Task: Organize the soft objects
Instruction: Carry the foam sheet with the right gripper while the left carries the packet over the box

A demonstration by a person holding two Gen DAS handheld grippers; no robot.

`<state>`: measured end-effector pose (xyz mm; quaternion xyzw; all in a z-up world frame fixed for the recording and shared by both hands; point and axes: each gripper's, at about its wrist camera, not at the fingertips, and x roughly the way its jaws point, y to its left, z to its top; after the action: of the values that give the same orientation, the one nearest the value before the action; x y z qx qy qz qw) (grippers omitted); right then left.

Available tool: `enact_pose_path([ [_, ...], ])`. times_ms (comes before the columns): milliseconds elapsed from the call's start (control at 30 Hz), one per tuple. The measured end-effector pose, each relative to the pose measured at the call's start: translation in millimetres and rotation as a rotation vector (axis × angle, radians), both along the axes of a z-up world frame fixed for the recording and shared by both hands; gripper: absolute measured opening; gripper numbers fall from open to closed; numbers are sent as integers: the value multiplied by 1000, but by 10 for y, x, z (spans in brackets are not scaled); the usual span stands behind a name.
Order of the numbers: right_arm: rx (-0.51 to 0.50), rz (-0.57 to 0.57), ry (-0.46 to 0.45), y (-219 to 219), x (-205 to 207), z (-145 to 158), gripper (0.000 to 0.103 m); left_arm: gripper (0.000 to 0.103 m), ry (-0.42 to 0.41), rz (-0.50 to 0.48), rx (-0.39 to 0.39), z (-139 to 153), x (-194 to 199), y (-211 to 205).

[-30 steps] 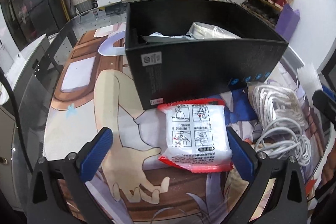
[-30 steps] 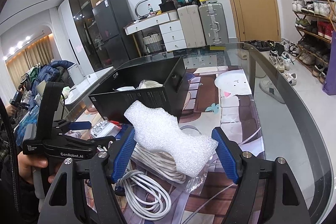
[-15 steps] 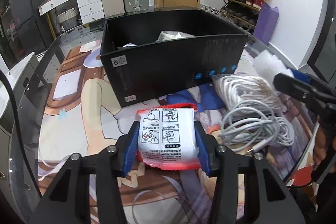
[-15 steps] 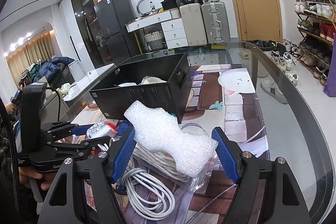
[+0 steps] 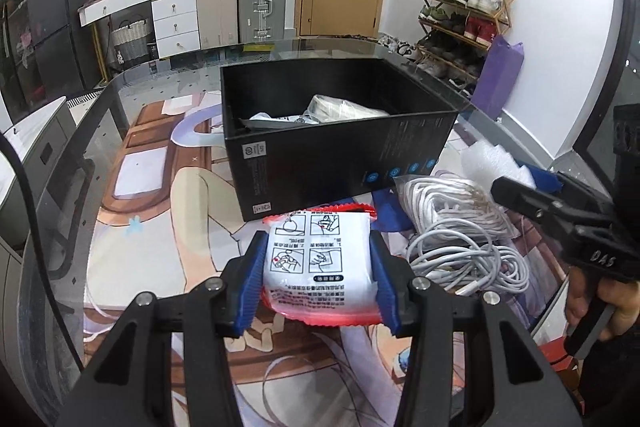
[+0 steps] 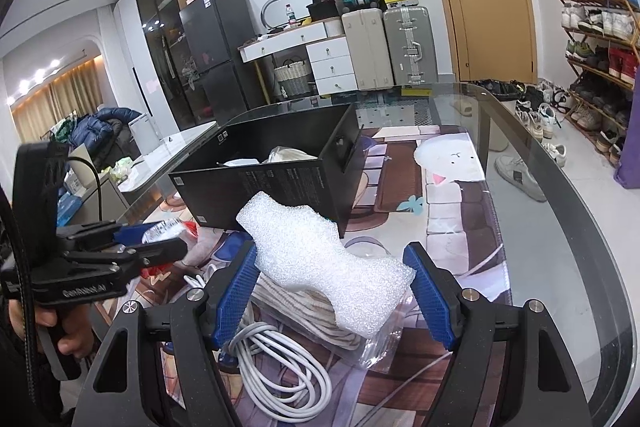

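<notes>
While suitcases [image 5: 262, 3] line the far wall, left fingers [image 5: 251, 281] clamp a packet [image 5: 320, 263] over the glass desk [image 6: 560, 227]; right fingers [image 6: 234, 291] apart around foam [image 6: 324, 259].

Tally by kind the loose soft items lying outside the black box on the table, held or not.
White packets with red edges: 1, the packet gripped by the left tool
White foam pieces: 1, the foam piece between the open fingers of the right tool
White cable bundles: 1, the cable bundle
Total: 3
The black box contents are excluded.
</notes>
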<state>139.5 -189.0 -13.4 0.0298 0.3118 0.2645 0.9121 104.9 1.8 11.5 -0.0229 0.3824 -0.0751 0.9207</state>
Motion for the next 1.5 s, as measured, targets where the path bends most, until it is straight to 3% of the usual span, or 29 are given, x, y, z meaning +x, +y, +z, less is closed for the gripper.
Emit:
enact_pose_path([
  [367, -24, 9, -18, 69, -3, 71, 76, 47, -63, 11, -38, 198, -12, 119],
  [767, -100, 21, -75, 256, 43, 442, 76, 47, -130, 4, -72, 416, 53, 176],
  [1500, -206, 40, -73, 731, 537, 633, 75, 47, -169, 19, -38, 553, 499, 249],
])
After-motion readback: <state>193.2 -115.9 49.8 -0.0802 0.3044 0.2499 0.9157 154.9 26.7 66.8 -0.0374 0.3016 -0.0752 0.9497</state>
